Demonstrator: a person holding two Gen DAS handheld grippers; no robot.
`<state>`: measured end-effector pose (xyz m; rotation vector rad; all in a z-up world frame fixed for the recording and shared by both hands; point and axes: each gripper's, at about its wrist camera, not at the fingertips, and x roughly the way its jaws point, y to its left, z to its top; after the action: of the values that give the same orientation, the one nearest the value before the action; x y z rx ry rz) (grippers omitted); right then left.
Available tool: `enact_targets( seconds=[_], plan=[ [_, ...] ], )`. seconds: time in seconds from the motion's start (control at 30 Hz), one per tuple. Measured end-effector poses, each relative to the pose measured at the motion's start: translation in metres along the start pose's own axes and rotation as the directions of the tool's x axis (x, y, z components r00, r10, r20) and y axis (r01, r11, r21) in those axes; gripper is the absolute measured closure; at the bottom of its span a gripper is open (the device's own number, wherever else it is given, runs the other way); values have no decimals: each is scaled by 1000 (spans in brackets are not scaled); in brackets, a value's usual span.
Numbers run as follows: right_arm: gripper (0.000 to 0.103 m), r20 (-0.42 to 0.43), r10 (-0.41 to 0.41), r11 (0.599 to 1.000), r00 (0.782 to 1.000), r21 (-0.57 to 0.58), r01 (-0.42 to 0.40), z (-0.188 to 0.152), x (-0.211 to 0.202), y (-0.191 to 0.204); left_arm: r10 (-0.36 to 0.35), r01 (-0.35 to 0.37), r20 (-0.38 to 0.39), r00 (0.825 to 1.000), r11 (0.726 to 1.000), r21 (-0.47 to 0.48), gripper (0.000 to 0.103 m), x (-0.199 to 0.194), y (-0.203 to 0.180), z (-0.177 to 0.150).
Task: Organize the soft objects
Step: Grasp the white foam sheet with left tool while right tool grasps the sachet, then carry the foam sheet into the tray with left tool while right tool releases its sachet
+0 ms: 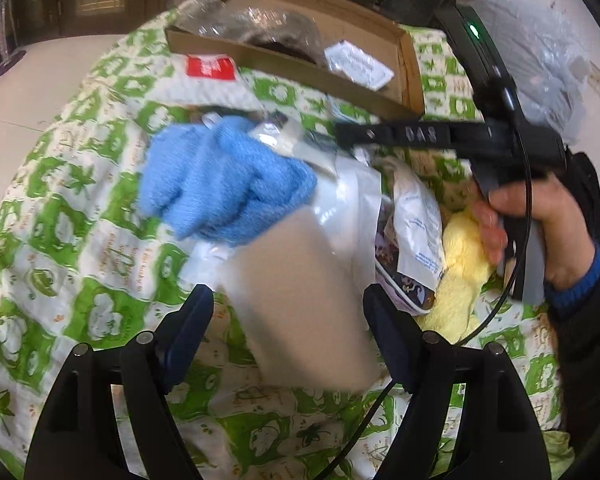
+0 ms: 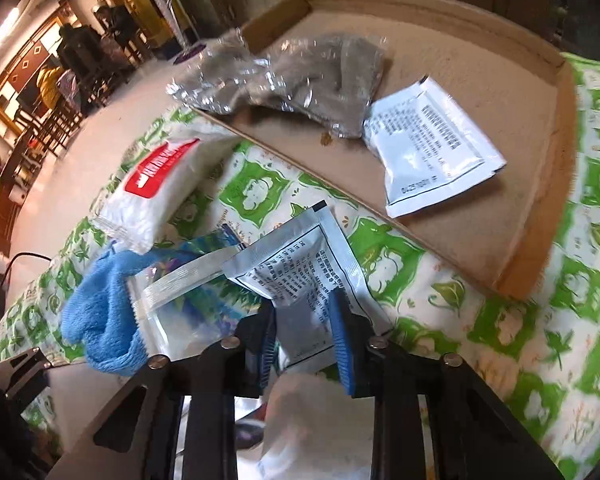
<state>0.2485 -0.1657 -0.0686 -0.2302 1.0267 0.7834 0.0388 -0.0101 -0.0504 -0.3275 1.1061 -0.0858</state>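
Observation:
My right gripper (image 2: pixel 305 336) is shut on the lower part of a white printed sachet (image 2: pixel 300 272), its blue pads pressing on both sides. From the left wrist it shows as a black tool (image 1: pixel 342 134) held by a hand (image 1: pixel 540 216) over the pile. My left gripper (image 1: pixel 292 312) stands open, with a blurred beige and white pouch (image 1: pixel 304 300) between its fingers. A fluffy blue cloth (image 1: pixel 220 184) (image 2: pixel 100 320) lies beside the pile, and a fluffy yellow cloth (image 1: pixel 464 272) lies under the hand.
A shallow cardboard tray (image 1: pixel 412 80) (image 2: pixel 540 240) at the back holds a grey cloth in clear wrap (image 2: pixel 300 76) and another white sachet (image 2: pixel 432 148). A white pack with a red label (image 2: pixel 160 184) and a clear zip bag (image 2: pixel 180 304) lie on the green-patterned bedspread (image 2: pixel 500 340).

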Motion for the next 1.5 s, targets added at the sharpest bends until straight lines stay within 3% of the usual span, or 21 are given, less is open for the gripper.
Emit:
enact_targets(
  seconds=[0.17, 0.3, 0.47, 0.6, 0.7, 0.93, 1.03, 1.3, 1.5],
  plan=[
    [87, 44, -54, 998, 998, -35, 56, -16, -4, 16, 51, -51, 53, 997, 999, -12, 30, -13, 6, 1],
    [87, 45, -39, 999, 998, -9, 40, -18, -11, 13, 30, -30, -77, 997, 1000, -7, 36, 16, 4, 2],
    [87, 51, -15, 1000, 999, 23, 14, -20, -18, 6, 9, -11, -106, 994, 1000, -17, 32, 24, 3, 5],
    [86, 54, -14, 999, 998, 34, 13, -21, -18, 5, -54, 38, -159, 986, 994, -107, 27, 39, 16, 7],
    [86, 60, -16, 999, 998, 38, 13, -22, -20, 5, -62, 45, -145, 987, 991, -123, 29, 36, 17, 5],
    [87, 87, -17, 999, 996, 50, 12, -27, -29, 4, 6, -6, -33, 999, 1000, 5, 34, 7, -5, -3],
    [95, 101, 0, 999, 995, 51, -5, -30, -37, 6, 15, -16, 4, 1000, 999, 40, 34, -1, -13, -3],
    [97, 124, -1, 999, 992, 47, -4, -34, -52, 8, 24, -24, 3, 1000, 999, 22, 34, -5, -7, -2],
    [98, 134, -52, 998, 990, -21, 56, -30, -62, 20, 35, -35, 4, 999, 999, 23, 34, -8, -8, 3]
  ],
)
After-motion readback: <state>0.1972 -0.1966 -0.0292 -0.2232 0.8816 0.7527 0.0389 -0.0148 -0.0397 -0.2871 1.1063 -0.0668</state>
